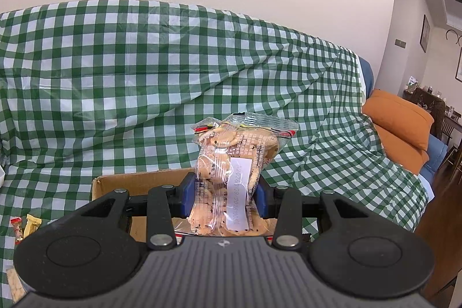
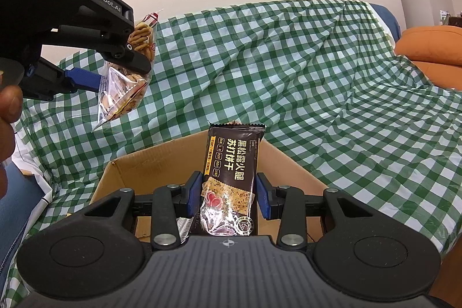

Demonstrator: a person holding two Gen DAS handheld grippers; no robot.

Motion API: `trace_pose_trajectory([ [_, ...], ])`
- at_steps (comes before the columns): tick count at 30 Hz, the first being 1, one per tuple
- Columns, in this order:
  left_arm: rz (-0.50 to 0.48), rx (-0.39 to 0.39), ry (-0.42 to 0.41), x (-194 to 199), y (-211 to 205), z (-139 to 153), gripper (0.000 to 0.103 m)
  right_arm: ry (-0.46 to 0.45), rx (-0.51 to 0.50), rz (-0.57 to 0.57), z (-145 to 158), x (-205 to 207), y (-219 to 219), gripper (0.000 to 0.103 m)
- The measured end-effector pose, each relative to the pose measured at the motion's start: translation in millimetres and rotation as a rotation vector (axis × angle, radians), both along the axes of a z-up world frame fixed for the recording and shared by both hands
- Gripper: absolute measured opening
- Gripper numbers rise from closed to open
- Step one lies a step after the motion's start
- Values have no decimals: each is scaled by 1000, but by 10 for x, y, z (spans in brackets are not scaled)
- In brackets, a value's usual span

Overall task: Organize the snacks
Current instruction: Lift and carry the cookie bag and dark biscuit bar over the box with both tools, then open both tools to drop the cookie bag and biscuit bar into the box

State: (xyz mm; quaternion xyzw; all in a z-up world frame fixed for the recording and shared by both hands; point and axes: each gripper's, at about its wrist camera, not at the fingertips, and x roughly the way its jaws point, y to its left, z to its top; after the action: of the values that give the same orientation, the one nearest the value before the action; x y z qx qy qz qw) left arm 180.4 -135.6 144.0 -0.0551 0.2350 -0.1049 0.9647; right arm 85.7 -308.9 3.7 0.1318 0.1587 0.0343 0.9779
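Observation:
My left gripper (image 1: 223,194) is shut on a clear bag of small round biscuits (image 1: 234,163) and holds it upright above the cardboard box (image 1: 138,181). The left gripper (image 2: 115,71) and its bag (image 2: 130,82) also show at the upper left of the right wrist view, raised above the cloth. My right gripper (image 2: 229,197) is shut on a dark brown cracker packet (image 2: 231,175) with yellow and white print, held upright over the open cardboard box (image 2: 156,160).
A green and white checked cloth (image 1: 144,71) covers the sofa. Small wrapped candies (image 1: 24,225) lie on the cloth left of the box. Orange cushions (image 1: 401,129) sit at the right. A white wall rises behind.

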Motion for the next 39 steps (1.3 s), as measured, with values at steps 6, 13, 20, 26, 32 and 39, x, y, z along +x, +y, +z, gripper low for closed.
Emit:
trace_pose_trajectory([
  [6,-1,2,-3,22,-6,18,46,-1,1,-1,-3,-1,4,41],
  [13,1,-5,-7,75,-26,65,46,-2,0,-1,-6,-3,7,41],
  [20,0,-8,-13,104,-63,111,46,-2,0,-1,-9,-3,9,41],
  [26,16,-8,-35,89,-54,138,80,37,-15,26,-30,88,149,76],
  [32,37,-7,-78,-111,154,49,75,32,-22,34,-28,67,175,76],
  [39,68,-68,-7,-404,729,-240,33,22,-62,55,-29,8,253,76],
])
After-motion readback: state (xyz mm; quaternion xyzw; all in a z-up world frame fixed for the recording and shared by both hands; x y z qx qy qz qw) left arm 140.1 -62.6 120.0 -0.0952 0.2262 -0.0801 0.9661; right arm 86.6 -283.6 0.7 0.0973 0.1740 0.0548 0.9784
